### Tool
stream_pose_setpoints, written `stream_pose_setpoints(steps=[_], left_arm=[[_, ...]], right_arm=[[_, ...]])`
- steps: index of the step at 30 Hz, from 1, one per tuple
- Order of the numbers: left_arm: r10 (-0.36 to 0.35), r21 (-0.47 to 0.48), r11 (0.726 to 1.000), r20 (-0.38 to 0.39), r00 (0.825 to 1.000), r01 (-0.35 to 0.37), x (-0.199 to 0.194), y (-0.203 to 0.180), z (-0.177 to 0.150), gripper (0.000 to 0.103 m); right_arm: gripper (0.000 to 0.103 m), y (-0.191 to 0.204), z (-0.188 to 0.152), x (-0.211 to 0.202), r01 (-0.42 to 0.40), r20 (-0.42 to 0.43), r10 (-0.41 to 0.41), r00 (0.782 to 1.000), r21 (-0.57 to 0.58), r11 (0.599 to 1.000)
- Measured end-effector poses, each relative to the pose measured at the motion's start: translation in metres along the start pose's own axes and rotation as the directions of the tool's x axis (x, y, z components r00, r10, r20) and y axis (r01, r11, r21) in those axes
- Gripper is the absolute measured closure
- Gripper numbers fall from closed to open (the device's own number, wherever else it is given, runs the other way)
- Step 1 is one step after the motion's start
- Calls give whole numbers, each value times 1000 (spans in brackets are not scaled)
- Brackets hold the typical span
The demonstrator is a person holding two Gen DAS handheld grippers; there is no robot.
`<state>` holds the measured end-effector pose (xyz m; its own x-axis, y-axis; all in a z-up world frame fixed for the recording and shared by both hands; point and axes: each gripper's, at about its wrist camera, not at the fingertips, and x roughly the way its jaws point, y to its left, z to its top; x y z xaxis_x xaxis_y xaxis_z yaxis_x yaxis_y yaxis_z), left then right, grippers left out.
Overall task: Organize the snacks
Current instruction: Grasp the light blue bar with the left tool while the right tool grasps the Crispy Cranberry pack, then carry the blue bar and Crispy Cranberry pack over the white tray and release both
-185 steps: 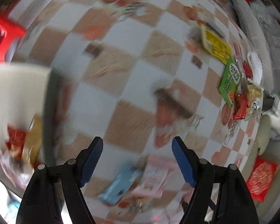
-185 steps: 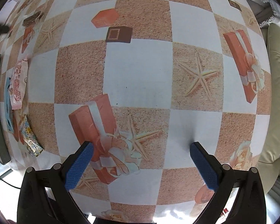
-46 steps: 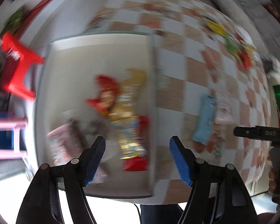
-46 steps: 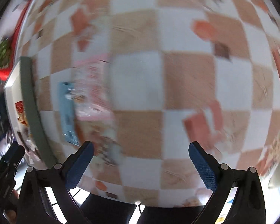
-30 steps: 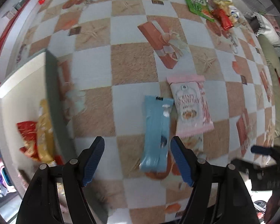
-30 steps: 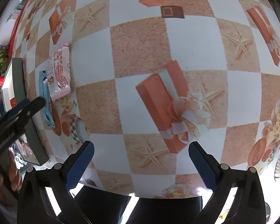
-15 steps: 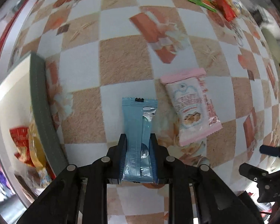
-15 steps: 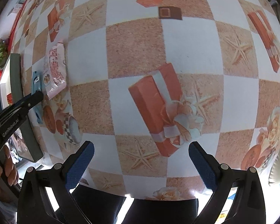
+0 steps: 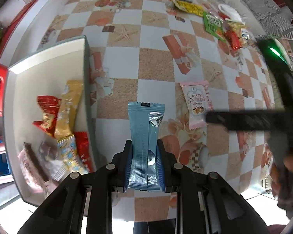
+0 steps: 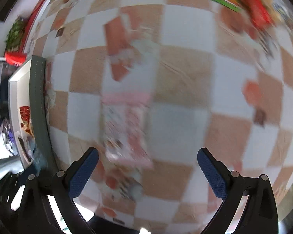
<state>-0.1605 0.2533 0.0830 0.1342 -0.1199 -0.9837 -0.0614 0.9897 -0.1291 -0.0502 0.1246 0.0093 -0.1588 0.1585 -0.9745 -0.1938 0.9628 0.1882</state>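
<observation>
My left gripper (image 9: pixel 144 165) is shut on a light blue snack packet (image 9: pixel 144 130) and holds it above the checkered tablecloth, right of the white box (image 9: pixel 48 62). The box holds several snacks, among them a red packet (image 9: pixel 46 115) and a gold one (image 9: pixel 68 107). A pink cranberry packet (image 9: pixel 197 105) lies on the cloth to the right; it also shows blurred in the right wrist view (image 10: pixel 125 126). My right gripper (image 10: pixel 146 171) is open and empty above that pink packet. The right gripper's body shows in the left wrist view (image 9: pixel 263 120).
A cluster of loose snacks lies at the far right: a green packet (image 9: pixel 213 25), a yellow packet (image 9: pixel 187 6), a red one (image 9: pixel 232 39). The box's grey wall (image 10: pixel 38 101) stands at the left of the right wrist view. A sofa lies beyond the table's right edge.
My left gripper has lifted the blue packet off the cloth and turned toward the box. My right gripper has swung left over the pink packet, its view blurred by motion.
</observation>
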Motion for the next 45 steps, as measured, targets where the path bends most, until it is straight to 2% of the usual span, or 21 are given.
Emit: stream_pose_setpoints(steps=[3, 5, 6, 8, 10, 11, 15, 18, 20, 27, 37, 45], left_arm=[[6, -8, 1000, 24, 1000, -6, -13, 5, -6, 78], [28, -15, 1000, 45, 999, -27, -23, 11, -9, 78], [34, -20, 999, 50, 998, -33, -19, 7, -4, 78], [57, -38, 998, 66, 996, -55, -27, 18, -8, 78], [80, -61, 995, 77, 994, -75, -32, 29, -9, 78], [91, -79, 993, 81, 993, -85, -34, 36, -10, 78], [110, -131, 986, 72, 991, -100, -33, 57, -10, 78], [123, -154, 982, 71, 990, -110, -35, 68, -11, 78], [128, -163, 980, 77, 989, -114, -37, 74, -10, 78], [138, -195, 974, 84, 987, -120, -40, 94, -8, 78], [150, -234, 964, 92, 984, -125, -42, 118, -7, 78], [190, -265, 949, 61, 980, -168, -35, 134, -12, 78]], right_arm=[[2, 20, 12, 12, 65, -7, -66, 998, -61, 996], [5, 30, 13, 17, 111, -12, -113, 994, -96, 989], [10, 33, 13, 18, 139, -2, -140, 990, -111, 984], [24, 39, 6, 18, 177, 23, -175, 984, -137, 975], [57, 43, 3, 12, 215, 61, -207, 976, -182, 959], [58, 43, 0, 9, 224, 73, -213, 974, -196, 955], [59, 24, 2, 3, 150, 51, -144, 988, -146, 978], [59, 8, -4, 1, 13, 21, -11, 1000, -77, 997], [59, 1, -8, -2, -51, 17, 51, 999, -37, 998], [59, 0, -21, -18, -133, 30, 134, 991, -36, 991], [59, 69, -14, -41, -204, 44, 212, 976, -138, 969], [59, 135, -8, -43, -190, 41, 208, 977, -266, 945]])
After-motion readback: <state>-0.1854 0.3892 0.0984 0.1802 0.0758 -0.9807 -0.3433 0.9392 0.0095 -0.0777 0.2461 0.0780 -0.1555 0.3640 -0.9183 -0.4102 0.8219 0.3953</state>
